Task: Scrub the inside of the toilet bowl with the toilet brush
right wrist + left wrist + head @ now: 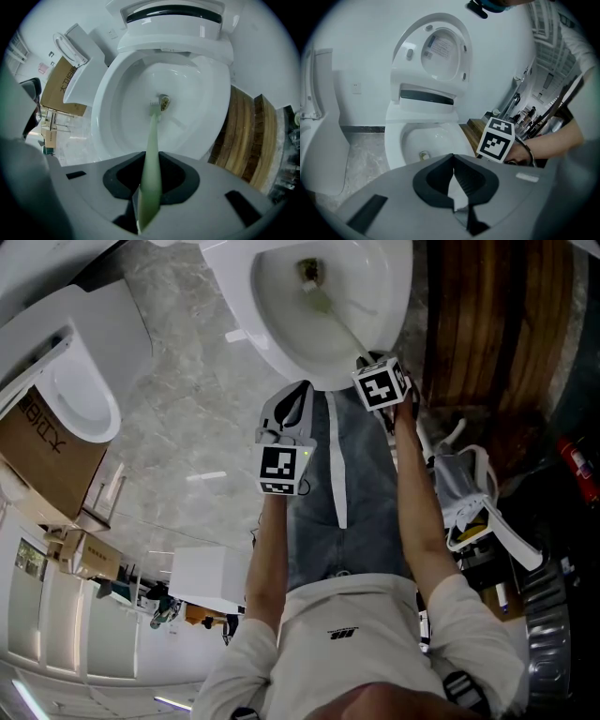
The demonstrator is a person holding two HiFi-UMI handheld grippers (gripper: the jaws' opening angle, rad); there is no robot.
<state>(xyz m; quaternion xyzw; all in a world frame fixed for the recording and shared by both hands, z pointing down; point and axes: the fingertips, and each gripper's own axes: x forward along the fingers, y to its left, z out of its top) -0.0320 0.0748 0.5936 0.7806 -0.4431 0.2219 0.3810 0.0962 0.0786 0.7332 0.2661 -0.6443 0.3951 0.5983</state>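
Note:
The white toilet bowl [281,324] stands open at the top of the head view, its lid [440,47] raised. A pale green toilet brush [151,154] runs from my right gripper [150,187] down into the bowl [117,108]. Its bristle head [155,107] sits just beside the drain hole [164,101]. The right gripper [370,367] is shut on the brush handle and hovers over the bowl's near rim. My left gripper [291,399] hangs in front of the bowl, left of the right one. Its jaws [453,180] are shut on nothing.
A second white toilet [75,399] and a cardboard box [42,451] stand to the left on the marble floor [187,427]. Brown wooden boards [243,140] lie right of the bowl. White gear [464,484] and a red canister [577,460] crowd the right side.

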